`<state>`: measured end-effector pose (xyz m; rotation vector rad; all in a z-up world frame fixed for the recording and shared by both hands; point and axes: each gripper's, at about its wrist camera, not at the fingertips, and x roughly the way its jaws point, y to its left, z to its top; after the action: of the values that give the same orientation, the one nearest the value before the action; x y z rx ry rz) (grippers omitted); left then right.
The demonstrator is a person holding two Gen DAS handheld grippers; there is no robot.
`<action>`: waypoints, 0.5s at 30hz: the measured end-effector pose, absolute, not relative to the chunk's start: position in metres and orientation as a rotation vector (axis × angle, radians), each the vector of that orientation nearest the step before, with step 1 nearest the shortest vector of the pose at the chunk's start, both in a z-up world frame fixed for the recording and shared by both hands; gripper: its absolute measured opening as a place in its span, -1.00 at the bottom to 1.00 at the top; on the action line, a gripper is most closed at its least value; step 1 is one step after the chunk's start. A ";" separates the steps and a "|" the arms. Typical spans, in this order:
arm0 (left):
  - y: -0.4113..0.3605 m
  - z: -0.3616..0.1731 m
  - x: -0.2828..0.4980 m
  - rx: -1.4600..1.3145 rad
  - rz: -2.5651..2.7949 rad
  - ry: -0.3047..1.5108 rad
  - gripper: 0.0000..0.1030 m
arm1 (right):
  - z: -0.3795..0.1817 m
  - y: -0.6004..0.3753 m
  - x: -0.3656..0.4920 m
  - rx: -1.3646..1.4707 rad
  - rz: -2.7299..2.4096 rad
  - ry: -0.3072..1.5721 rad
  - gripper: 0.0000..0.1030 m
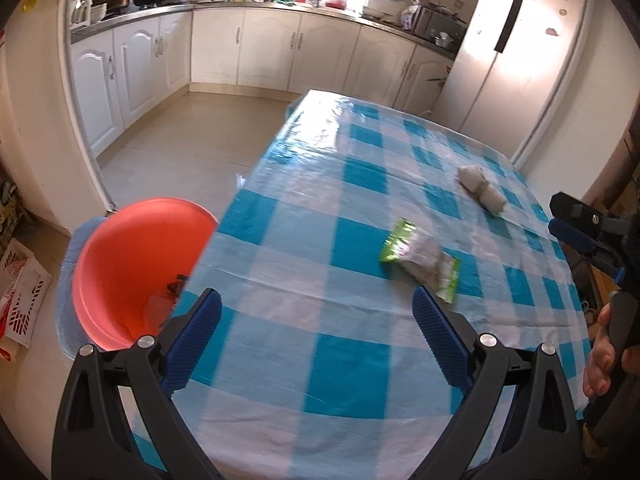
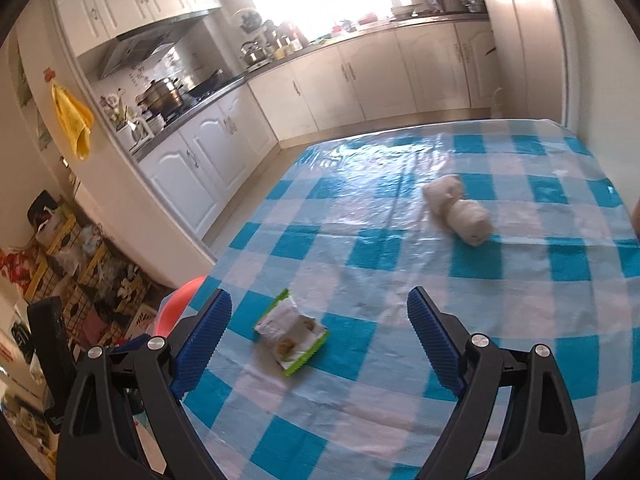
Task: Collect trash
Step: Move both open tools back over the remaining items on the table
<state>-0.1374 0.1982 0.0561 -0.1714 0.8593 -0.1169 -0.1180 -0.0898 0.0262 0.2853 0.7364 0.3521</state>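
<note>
Lying flat on the checked tablecloth (image 1: 280, 280), the green snack wrapper (image 1: 420, 262) is waiting uncollected, with the crumpled paper wad (image 1: 482, 190) sitting farther back, well apart from it. Both gripper sets are standing wide open and holding nothing: the left gripper (image 1: 316, 338) is hovering near the wrapper, the right gripper (image 2: 320, 336) likewise. The orange basin (image 1: 136, 272), beside the table edge, is showing something small and dark inside; what it is cannot be told. Both pieces appear left to do.

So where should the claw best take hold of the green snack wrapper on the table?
Probably at its raised crumpled middle, from above: the wrapper lies flat on the tablecloth, so its thin green ends give little to pinch.
</note>
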 end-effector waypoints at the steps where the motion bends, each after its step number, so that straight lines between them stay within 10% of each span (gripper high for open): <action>1: 0.194 0.056 -0.139 -0.169 -0.122 0.862 0.87 | 0.027 -0.095 -0.120 0.291 0.345 0.732 0.72; 15: 0.149 0.046 -0.140 -0.242 -0.222 0.940 0.87 | 0.023 -0.137 -0.133 0.341 0.289 0.722 0.72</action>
<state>-0.1400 0.1489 0.0458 -0.2421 0.9401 -0.2218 -0.1330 -0.1374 0.0230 0.3407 0.7218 0.2895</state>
